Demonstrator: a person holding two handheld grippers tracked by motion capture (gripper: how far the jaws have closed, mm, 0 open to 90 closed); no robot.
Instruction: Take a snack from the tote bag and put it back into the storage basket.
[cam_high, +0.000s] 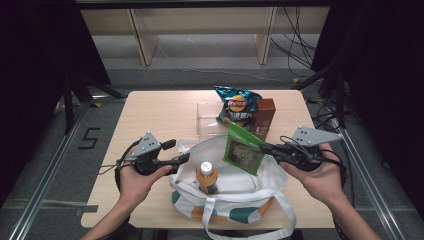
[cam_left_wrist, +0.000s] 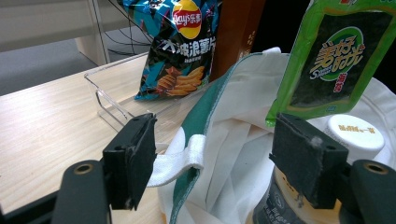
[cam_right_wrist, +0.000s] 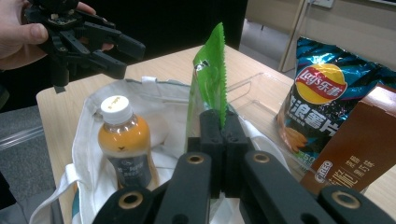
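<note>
While the green packet (cam_high: 244, 150) hangs over the open mouth of the bag (cam_high: 235, 192), the right hand-held gripper (cam_high: 264, 147) is clamped on the packet's edge, as seen from the high view. The bag stands on the bench (cam_high: 160, 112) near its front edge. A bottle (cam_high: 207, 176) with a white cap stands upright inside the bag, left of the packet. The left hand-held gripper (cam_high: 181, 151) sits at the bag's left rim with its jaws apart. Behind the bag stand a clear tray (cam_high: 207, 120), a chip bag (cam_high: 236, 105) and a brown box (cam_high: 264, 117); the chip bag and the box are touching.

Along the left gripper view, the jaws stand wide apart with a white strap (cam_left_wrist: 180, 158) and the green-edged bag rim (cam_left_wrist: 208, 119) between them; the pads do not press on either. The packet (cam_left_wrist: 329, 60) hangs above the bottle cap (cam_left_wrist: 355, 132), inside the bag. The chip bag (cam_left_wrist: 184, 51) leans in the tray (cam_left_wrist: 112, 95) beyond the bag.

Along the right gripper view, the jaws are shut on the lower edge of the packet (cam_right_wrist: 211, 79), which stands edge-on and upright above the bag (cam_right_wrist: 88, 126). The bottle (cam_right_wrist: 123, 142) stands in the bag, left of the packet. The left hand-held gripper (cam_right_wrist: 126, 58) hovers beyond the bag's far rim. The chip bag (cam_right_wrist: 317, 98) and the box (cam_right_wrist: 362, 140) stand right of the bag.
</note>
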